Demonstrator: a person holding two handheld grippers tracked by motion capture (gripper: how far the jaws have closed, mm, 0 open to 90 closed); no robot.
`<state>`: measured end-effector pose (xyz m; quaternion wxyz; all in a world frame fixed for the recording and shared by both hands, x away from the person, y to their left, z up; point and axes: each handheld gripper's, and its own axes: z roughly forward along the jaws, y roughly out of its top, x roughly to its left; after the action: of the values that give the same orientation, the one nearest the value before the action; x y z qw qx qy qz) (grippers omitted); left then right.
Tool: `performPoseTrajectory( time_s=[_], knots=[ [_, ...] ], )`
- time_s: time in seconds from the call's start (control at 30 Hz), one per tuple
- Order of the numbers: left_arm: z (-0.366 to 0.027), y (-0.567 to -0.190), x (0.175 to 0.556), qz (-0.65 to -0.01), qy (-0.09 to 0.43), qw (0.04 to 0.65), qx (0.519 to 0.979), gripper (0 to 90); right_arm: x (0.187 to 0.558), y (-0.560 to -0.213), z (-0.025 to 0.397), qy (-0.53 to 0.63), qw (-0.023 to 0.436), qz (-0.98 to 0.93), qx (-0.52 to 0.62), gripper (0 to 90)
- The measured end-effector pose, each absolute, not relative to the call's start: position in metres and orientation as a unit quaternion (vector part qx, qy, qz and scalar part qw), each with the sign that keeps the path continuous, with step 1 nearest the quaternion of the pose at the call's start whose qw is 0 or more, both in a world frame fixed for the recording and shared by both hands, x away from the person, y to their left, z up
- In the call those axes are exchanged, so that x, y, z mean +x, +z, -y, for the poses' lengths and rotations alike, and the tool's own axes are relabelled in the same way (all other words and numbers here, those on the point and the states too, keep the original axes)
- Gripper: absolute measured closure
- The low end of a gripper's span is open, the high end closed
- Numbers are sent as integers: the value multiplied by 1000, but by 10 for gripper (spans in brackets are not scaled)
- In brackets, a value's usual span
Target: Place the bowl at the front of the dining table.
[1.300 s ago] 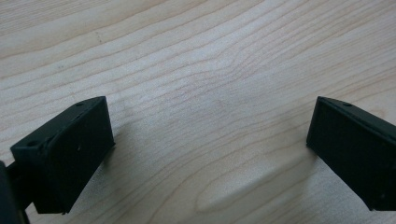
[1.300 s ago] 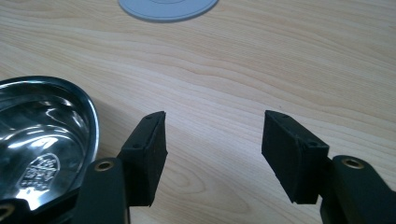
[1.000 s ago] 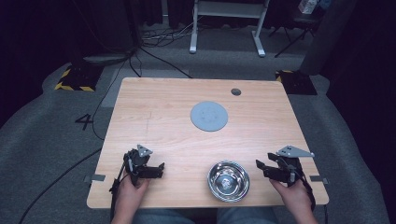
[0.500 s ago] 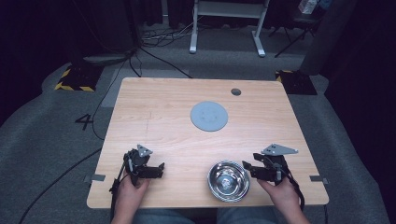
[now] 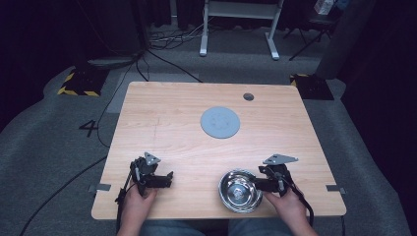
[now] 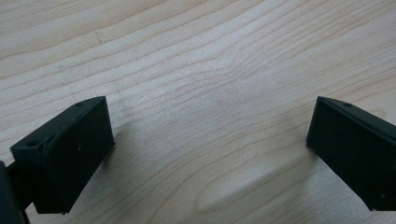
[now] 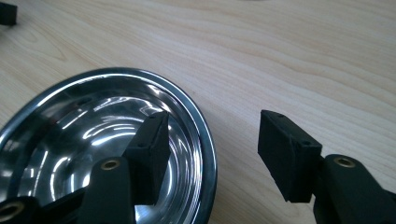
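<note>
Right gripper (image 7: 212,154) straddles the steel bowl's (image 5: 239,191) rim near the surface's near edge, jaws wide; left gripper (image 6: 210,149) likewise wide.

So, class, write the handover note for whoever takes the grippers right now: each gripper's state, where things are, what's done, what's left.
Right hand-held gripper: open, jaws straddling the right rim of the steel bowl, one jaw inside, one outside; not yet closed.
Left hand-held gripper: open, holding nothing, low over bare wood at the table's near-left.
Grey disc: mid-table, beyond the bowl, untouched.
Done: approach to the bowl.
Left: probably close on the rim and lift; destination cannot be told.
</note>
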<state>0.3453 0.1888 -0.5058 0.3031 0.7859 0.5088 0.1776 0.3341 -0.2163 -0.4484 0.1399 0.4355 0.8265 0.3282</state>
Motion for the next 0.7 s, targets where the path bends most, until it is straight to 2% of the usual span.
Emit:
performPoseTrajectory(
  time_s=[0.07,0.17,0.27,0.6,0.7],
  knots=[
    [-189,-506,345,-509,178,303,786,7,337,-454,217,329,124,-825,443,462],
    [-189,-506,345,-509,178,303,786,7,343,-462,217,326,74,-825,455,497],
    [-189,-506,345,-509,178,303,786,7,345,-467,216,316,51,-829,459,541],
    [-189,-506,345,-509,177,303,786,7,345,-473,218,298,16,-839,454,754],
    [-189,-506,345,-509,178,303,786,6,347,-473,219,300,10,-840,453,769]
  ],
)
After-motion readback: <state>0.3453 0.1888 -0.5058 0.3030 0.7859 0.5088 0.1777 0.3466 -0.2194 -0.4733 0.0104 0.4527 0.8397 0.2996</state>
